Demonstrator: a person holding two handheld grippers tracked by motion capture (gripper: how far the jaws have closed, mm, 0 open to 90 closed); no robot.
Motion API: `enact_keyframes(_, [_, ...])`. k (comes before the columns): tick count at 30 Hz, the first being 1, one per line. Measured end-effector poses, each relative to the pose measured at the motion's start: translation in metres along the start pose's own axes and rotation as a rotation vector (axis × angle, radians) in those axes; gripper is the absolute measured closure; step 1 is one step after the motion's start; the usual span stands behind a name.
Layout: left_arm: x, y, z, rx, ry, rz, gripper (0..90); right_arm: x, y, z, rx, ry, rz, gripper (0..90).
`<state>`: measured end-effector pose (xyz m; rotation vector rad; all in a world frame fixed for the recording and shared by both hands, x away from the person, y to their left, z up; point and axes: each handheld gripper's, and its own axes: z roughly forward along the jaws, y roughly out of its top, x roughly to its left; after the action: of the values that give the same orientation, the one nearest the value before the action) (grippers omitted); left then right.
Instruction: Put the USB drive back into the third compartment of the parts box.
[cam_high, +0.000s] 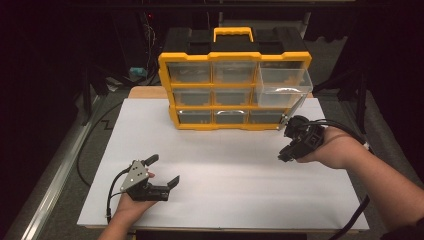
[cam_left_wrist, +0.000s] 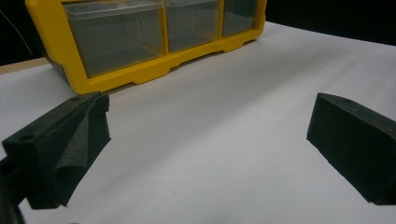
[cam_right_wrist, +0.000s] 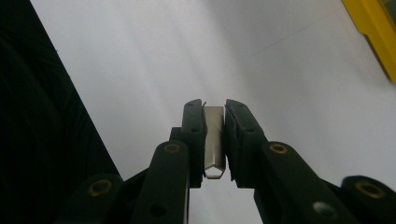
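nearest the person, the left hand-held gripper (cam_high: 164, 171) lies low over the front left part of the white surface (cam_high: 235, 170), held in the person's left hand (cam_high: 131, 204). its jaws are spread wide and released, with nothing between them; in the left gripper view the two black jaws stand far apart over bare white sheet, pointing toward the bottom row of the yellow organizer (cam_left_wrist: 140, 77)

farther in and to the right, the right hand-held gripper (cam_high: 283, 156) is held in the person's right hand (cam_high: 336, 147), lifted above the surface just in front of the organizer's lower right corner. in the right gripper view its jaws are clenched on a small silvery metal piece (cam_right_wrist: 214, 140), a thin flat strip that stands upright between the pads, with its lower end poking out below them. what the piece is exactly cannot be told. a black cable (cam_high: 350, 225) trails from this gripper past the forearm

at the far side of the surface stands the yellow organizer (cam_high: 234, 56) with its black top and yellow handle (cam_high: 233, 33). it has three rows of clear drawers. the top right drawer (cam_high: 283, 84) is pulled out and tilts forward and down, hanging just above and behind the right hand-held gripper; the other drawers sit pushed in
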<state>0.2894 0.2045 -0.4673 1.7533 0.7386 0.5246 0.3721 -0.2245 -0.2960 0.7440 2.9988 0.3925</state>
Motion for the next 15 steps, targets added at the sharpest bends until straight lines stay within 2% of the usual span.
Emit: enact_keyframes(15, [0.0, 0.0, 0.0, -0.002, -0.001, 0.001, 0.4, -0.004, 0.016, -0.036, -0.014, 0.022, -0.013, 80.1])
